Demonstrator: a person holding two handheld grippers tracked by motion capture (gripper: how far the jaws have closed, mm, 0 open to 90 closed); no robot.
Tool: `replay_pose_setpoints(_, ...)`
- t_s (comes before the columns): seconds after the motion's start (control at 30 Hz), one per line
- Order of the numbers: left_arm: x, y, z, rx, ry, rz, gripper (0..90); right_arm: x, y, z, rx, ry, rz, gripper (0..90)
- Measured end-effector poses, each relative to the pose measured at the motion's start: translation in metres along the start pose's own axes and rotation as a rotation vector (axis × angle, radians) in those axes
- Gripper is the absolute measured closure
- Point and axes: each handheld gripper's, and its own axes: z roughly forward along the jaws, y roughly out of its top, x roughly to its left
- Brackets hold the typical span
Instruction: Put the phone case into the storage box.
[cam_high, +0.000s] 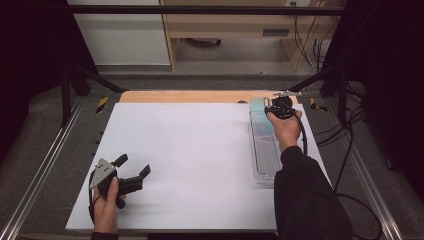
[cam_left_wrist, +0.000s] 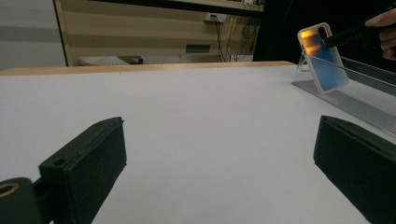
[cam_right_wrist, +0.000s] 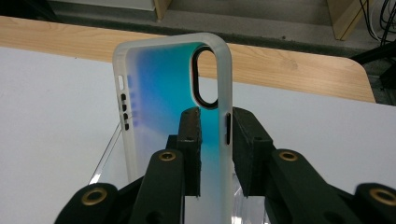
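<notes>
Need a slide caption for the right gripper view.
Right gripper pinching the side rim of a translucent blue phone case, held upright over a clear tray on the white table.

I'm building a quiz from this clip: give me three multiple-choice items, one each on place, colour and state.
1. Where on the white table is the phone case?
A far right
B near left
C centre

2. What colour is the case's rim?
A red
B frosted white
C black

3. How do the left gripper's fingers stand?
A shut on the case
B open over bare table
C shut on a cable

Answers: 1 A, it stands by the clear tray. 2 B, pale rim around a blue back. 3 B, nothing sits between them.
</notes>
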Motion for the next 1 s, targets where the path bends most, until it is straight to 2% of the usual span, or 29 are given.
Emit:
replay_pose_setpoints(0.17,0.0,0.0,0.0,0.001,0.002,-0.001,2.0,0.0,0.001,0.0,-0.003,-0.014,0.001,68.6)
replay_pose_setpoints(0.33,0.0,0.0,0.0,0.003,0.002,0.0,2.0,0.001,0.003,-0.002,-0.03,-0.016,0.007,62.9)
replay_pose_setpoints(0.67,-0.001,0.0,0.001,0.004,0.001,0.004,2.0,-0.002,0.009,-0.015,-0.1,-0.023,0.023,40.0)
replay_pose_setpoints(0.87,-0.001,0.0,0.0,0.004,0.003,0.005,1.9,-0.006,0.011,-0.022,-0.108,-0.016,0.039,30.4)
replay_pose_setpoints(1.0,-0.001,0.0,0.0,0.003,0.003,0.008,1.9,-0.007,0.013,-0.026,-0.109,-0.017,0.031,25.3)
